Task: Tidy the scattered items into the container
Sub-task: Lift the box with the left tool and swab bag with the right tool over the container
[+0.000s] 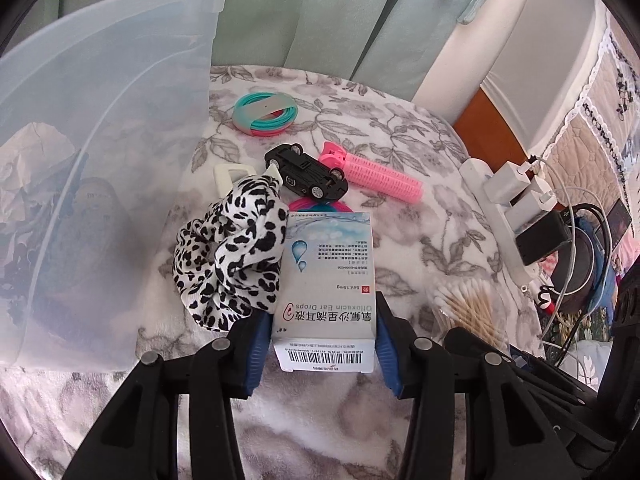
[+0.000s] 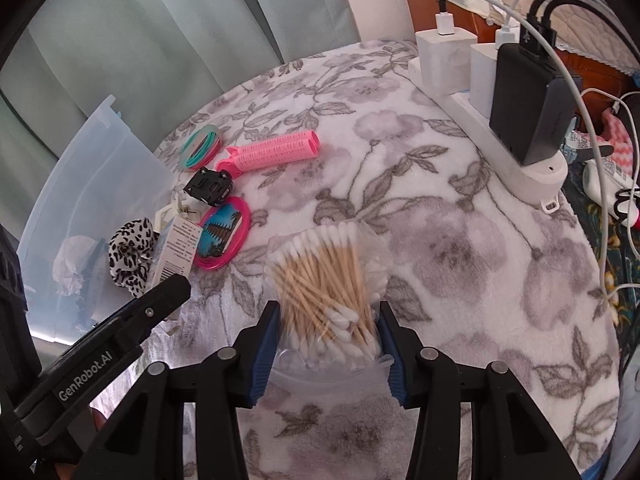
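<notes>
Closest to the left wrist camera, the left gripper [image 1: 324, 344] has its two blue pads pressed against the sides of a white ear drops box [image 1: 330, 280], gripping it near its barcode end while it sits low over the floral blanket [image 1: 420, 152]. In the right wrist view, the right gripper [image 2: 328, 344] is closed around a clear bag of cotton swabs [image 2: 328, 280], pads touching the plastic on both sides. The clear plastic container [image 1: 104, 128], the goal for everything, stands to the left of the box, with crumpled paper already inside. The box is held only at one end, so it could pivot or slip when lifted. The leopard-print scrunchie [image 1: 232, 256] touches the box's left side and may drag along with it. The swab bag is soft and loosely filled, so it could sag or slide from the grip, and whether it is sealed cannot be told. Beyond lie a black toy car [image 1: 306, 176] on its roof, a pink hair roller [image 1: 374, 174] just beside it, teal and pink hair ties [image 1: 266, 114], a round pink mirror [image 2: 224, 238] and a white clip [image 1: 230, 176]. A power strip [image 2: 492, 120] with chargers and cables lies at the right edge, well apart from the container. The two grippers sit close together, so they could bump when swinging left.
</notes>
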Demonstrator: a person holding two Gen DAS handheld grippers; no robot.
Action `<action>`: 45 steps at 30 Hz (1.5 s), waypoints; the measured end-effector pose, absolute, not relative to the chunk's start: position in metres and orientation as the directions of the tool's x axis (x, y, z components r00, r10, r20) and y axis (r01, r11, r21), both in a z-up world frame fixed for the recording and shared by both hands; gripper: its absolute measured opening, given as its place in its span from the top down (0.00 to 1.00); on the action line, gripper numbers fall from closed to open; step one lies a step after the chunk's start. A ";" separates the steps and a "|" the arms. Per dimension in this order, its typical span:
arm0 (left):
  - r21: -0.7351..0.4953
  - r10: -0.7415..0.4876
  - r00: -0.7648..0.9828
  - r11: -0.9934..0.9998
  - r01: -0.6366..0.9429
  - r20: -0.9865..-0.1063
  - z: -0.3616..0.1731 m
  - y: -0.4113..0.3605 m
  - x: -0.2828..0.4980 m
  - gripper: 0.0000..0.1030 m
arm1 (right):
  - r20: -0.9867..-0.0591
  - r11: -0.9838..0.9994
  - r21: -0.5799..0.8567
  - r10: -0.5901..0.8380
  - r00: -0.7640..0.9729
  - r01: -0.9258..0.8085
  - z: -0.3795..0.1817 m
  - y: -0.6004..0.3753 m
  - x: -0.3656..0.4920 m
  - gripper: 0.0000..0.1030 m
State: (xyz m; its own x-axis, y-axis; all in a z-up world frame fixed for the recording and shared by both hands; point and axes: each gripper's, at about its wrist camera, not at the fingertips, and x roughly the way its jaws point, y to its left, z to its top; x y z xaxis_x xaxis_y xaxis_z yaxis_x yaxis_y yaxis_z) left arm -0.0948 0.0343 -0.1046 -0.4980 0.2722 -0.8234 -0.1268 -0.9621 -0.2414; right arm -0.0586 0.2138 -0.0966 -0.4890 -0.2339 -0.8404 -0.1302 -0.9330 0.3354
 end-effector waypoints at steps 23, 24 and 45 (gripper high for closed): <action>-0.354 0.394 -0.685 -0.912 -0.209 -0.612 0.016 0.001 -0.038 0.53 | -0.708 -0.933 0.352 -0.216 -0.672 -0.071 0.016 0.201 -0.012 0.51; -0.361 0.400 -0.692 -0.908 -0.211 -0.601 0.021 -0.002 -0.035 0.53 | -0.699 -0.933 0.354 -0.218 -0.681 -0.064 0.022 0.199 -0.011 0.51; -0.437 0.310 -0.812 -0.896 -0.077 -0.494 0.068 -0.108 -0.024 0.53 | -0.572 -0.925 0.357 -0.327 -0.752 0.130 0.100 0.124 -0.015 0.51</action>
State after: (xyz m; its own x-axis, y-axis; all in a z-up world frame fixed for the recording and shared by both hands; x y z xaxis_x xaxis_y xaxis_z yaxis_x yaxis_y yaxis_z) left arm -0.0236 -0.1077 0.0677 -0.8122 0.3105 -0.4938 -0.0772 -0.8963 -0.4366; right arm -0.0147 0.1242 0.0996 -0.7524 -0.3268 -0.5720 0.1303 -0.9249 0.3571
